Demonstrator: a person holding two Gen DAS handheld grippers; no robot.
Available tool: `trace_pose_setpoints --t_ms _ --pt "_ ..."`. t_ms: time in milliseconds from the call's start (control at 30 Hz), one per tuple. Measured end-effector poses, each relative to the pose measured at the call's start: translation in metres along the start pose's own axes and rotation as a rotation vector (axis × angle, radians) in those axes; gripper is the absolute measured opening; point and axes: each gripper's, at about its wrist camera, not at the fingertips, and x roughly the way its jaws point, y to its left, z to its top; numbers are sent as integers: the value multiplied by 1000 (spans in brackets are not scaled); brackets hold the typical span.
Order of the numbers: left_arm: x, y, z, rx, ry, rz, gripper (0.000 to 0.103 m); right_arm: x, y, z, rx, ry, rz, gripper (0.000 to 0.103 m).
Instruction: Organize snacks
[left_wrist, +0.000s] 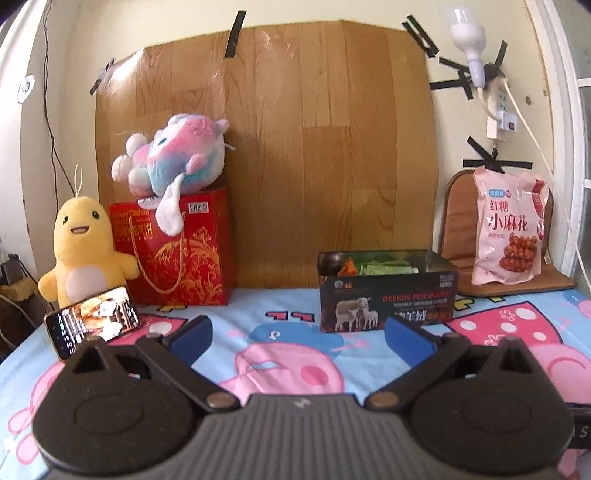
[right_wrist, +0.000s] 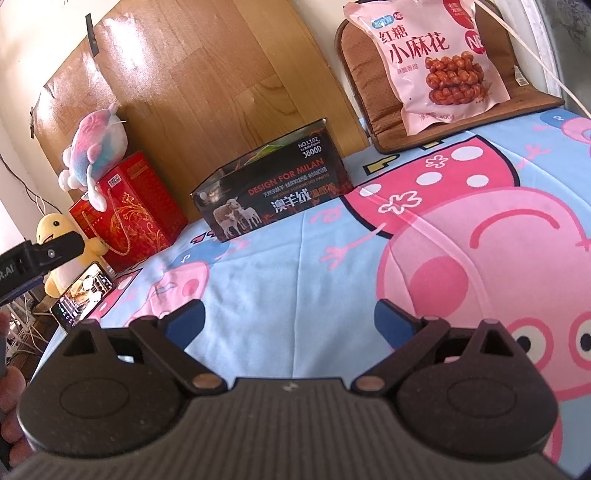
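Left gripper (left_wrist: 298, 334): your jaws stand spread wide with nothing between them, low over the sheet and facing the back wall.
Right gripper (right_wrist: 289, 319): yours here is spread wide too, empty, hovering over the sheet's pink pig print.
Blue pads: two on each gripper, four in all; one shows at (left_wrist: 194, 338).
Snack bag (left_wrist: 508, 230): one, pink with red lettering and a picture of fried twists; it leans upright on a brown cushion (left_wrist: 458, 221) at the far right, well apart from both of your grippers.
Black box (left_wrist: 384, 297): one, open-topped, printed with sheep; it sits ahead of your left gripper near the back wall, with green and orange packets showing inside, too hidden for you to count.
Plush toys: two, a yellow one (left_wrist: 83, 251) at far left and a pink-and-blue one (left_wrist: 177, 158) atop the red gift bag (left_wrist: 184, 258).
Phone (left_wrist: 92, 319): one, screen lit, propped before the yellow toy.
Surface: a blue sheet (right_wrist: 295, 266) with pink cartoon pigs.
Room: a wood-pattern panel (left_wrist: 295, 147) taped to a cream wall; one bulb (left_wrist: 467, 33) on a power strip at upper right.
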Motion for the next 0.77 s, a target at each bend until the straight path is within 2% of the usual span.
trace_pose_setpoints --t_ms 267,433,567,767 --pt "2 -4 -3 17 10 5 103 0 -1 1 -1 1 0 100" --pt "9 -3 -4 -7 83 -81 103 1 -3 0 2 6 1 100" --pt "15 -3 -8 -19 126 -110 103 1 -3 0 2 6 0 100" --pt "11 -8 -13 12 101 -118 103 2 -5 -1 9 11 -1 100"
